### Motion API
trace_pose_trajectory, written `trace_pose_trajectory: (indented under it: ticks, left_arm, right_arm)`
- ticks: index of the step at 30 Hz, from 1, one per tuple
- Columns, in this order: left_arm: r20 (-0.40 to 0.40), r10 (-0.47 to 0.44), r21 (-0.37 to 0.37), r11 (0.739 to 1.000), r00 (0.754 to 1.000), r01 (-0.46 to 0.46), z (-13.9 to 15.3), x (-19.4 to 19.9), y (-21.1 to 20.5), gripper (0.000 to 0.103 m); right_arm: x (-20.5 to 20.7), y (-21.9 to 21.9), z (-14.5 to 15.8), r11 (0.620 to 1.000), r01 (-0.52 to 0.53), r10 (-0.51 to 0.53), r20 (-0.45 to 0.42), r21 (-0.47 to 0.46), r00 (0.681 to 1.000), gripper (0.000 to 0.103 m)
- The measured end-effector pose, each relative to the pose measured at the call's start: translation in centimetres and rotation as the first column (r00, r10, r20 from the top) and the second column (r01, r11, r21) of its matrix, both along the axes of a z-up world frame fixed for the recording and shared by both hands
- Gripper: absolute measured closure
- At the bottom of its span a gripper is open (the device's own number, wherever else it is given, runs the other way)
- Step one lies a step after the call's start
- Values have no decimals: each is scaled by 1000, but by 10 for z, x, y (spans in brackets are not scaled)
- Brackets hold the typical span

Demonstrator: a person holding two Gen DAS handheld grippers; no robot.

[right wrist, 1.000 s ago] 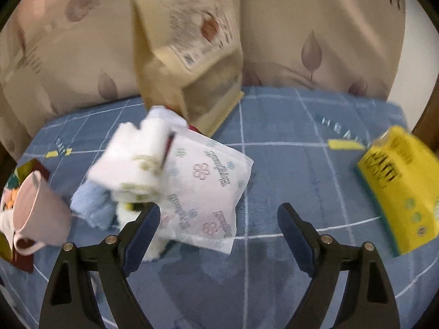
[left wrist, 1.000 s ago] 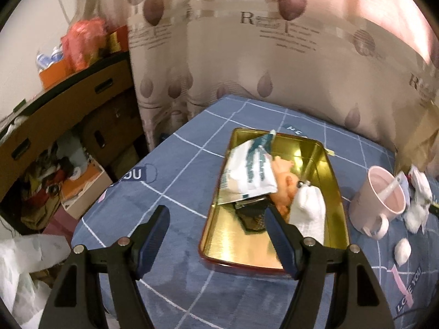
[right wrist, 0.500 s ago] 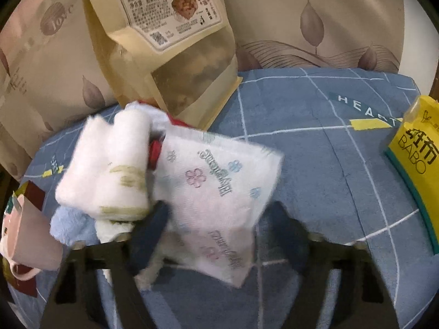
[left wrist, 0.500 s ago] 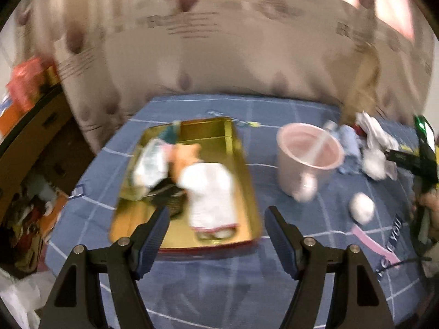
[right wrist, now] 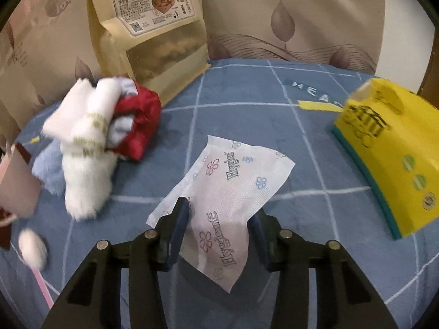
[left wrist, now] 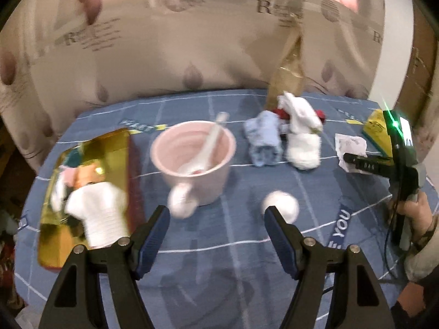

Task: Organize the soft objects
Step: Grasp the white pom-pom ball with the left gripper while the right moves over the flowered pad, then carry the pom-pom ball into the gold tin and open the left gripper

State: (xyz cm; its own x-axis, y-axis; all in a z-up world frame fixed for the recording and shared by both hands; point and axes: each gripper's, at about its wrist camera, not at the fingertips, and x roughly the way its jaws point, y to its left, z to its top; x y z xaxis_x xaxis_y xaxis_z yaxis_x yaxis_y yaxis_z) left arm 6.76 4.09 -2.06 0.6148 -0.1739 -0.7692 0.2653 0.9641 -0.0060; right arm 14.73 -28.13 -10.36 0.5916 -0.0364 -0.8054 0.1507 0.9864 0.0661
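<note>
My right gripper (right wrist: 218, 219) is shut on a white flowered tissue packet (right wrist: 227, 192) and holds it above the blue cloth; it also shows in the left wrist view (left wrist: 349, 148). A pile of white socks (right wrist: 82, 142), a red cloth (right wrist: 140, 120) and a light blue cloth (right wrist: 48, 168) lies to its left. My left gripper (left wrist: 216, 230) is open and empty, low over the table. A gold tray (left wrist: 109, 148) with a white sock (left wrist: 98, 211) and other soft items lies at its left. A white ball (left wrist: 282, 205) lies by its right finger.
A pink mug (left wrist: 194, 159) with a white spoon stands ahead of the left gripper. A tall kraft snack bag (right wrist: 153, 33) stands at the back against the curtain. A yellow tissue box (right wrist: 389, 153) lies at the right. The table edge falls away at the left.
My right gripper closed on the tissue packet and pulled it away from the sock pile. My left gripper swung right, from the tray toward the mug and ball.
</note>
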Motion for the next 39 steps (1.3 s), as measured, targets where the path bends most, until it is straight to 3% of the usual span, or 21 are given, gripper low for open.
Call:
trace_pose_trajectory:
  ticks: [4, 5, 6, 8, 18, 23, 24, 27, 32, 39]
  left_arm:
    - [-11, -58, 6, 998, 998, 58, -5, 5, -24, 30]
    - [-21, -73, 5, 997, 997, 73, -7, 6, -30, 30]
    - [-30, -84, 3, 996, 996, 84, -9, 8, -35, 30]
    - [-55, -116, -13, 993, 992, 115, -14, 11, -43, 30]
    - [-166, -178, -24, 984, 970, 176, -47, 29, -81, 30]
    - [-204, -129, -29, 992, 970, 126, -62, 42, -86, 30]
    - [-205, -120, -37, 993, 971, 115, -63, 44, -83, 32]
    - [-221, -111, -50, 993, 969, 102, -64, 47, -77, 66]
    - [-230, -116, -69, 992, 966, 103, -67, 49, -73, 73]
    - [-155, -161, -94, 985, 975, 148, -46, 33, -73, 78]
  right_arm:
    - [-18, -9, 0, 1000, -10, 10, -4, -25, 1000, 60]
    - [-21, -11, -1, 999, -13, 13, -4, -32, 1000, 52]
    - [-23, -12, -2, 999, -19, 19, -1, -37, 1000, 30]
    - [-23, -13, -3, 999, -14, 14, -3, -50, 1000, 7]
    - [-20, -14, -11, 997, 20, -22, -19, -72, 1000, 6]
    - [-19, -15, -13, 997, 24, -26, -23, -69, 999, 5]
    - [-18, -15, -13, 997, 24, -26, -24, -69, 999, 4]
    - [-18, -16, -13, 997, 24, -26, -23, -69, 999, 4]
    - [-18, -16, -13, 997, 24, -26, -23, -67, 999, 4]
    - [-18, -17, -13, 997, 23, -25, -23, -67, 999, 3]
